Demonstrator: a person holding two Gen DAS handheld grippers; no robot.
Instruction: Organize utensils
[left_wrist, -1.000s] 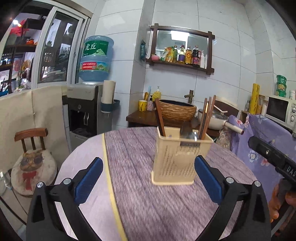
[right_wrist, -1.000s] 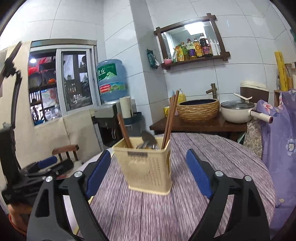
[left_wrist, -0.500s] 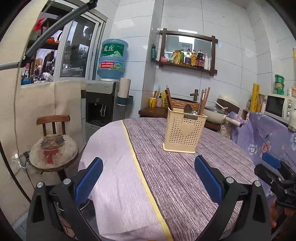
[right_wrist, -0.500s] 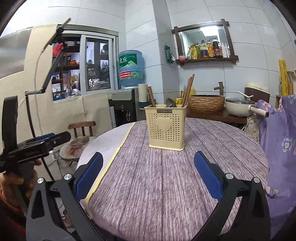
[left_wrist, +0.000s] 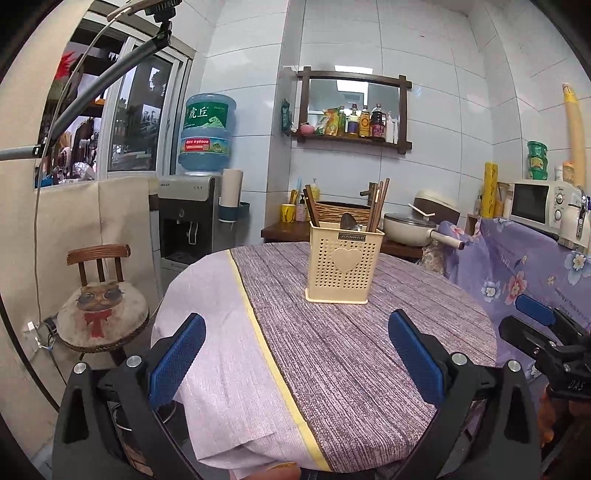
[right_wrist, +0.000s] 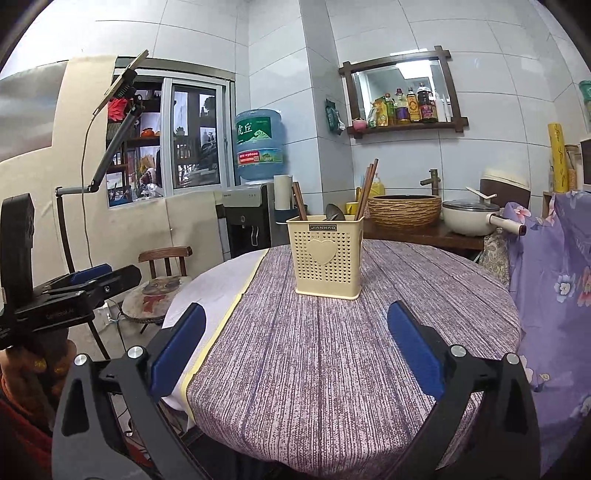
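Note:
A cream perforated utensil holder (left_wrist: 343, 264) with a heart on its front stands upright on the round table (left_wrist: 332, 354). It holds brown chopsticks (left_wrist: 378, 205) and a metal spoon (left_wrist: 348, 222). It also shows in the right wrist view (right_wrist: 325, 256). My left gripper (left_wrist: 297, 354) is open and empty, well back from the holder near the table's front edge. My right gripper (right_wrist: 295, 350) is open and empty, also well back from it. The right gripper shows at the far right of the left wrist view (left_wrist: 539, 332).
A purple striped cloth (right_wrist: 332, 350) covers the table, with a paler panel (left_wrist: 218, 332) at left. A wooden chair (left_wrist: 101, 306) stands at left. A water dispenser (left_wrist: 192, 218), a counter with basket and pot (left_wrist: 410, 229), and a floral cover (left_wrist: 524, 269) lie behind.
Both grippers have pulled back and away from the holder, which now looks smaller and farther. Both stay open and empty.

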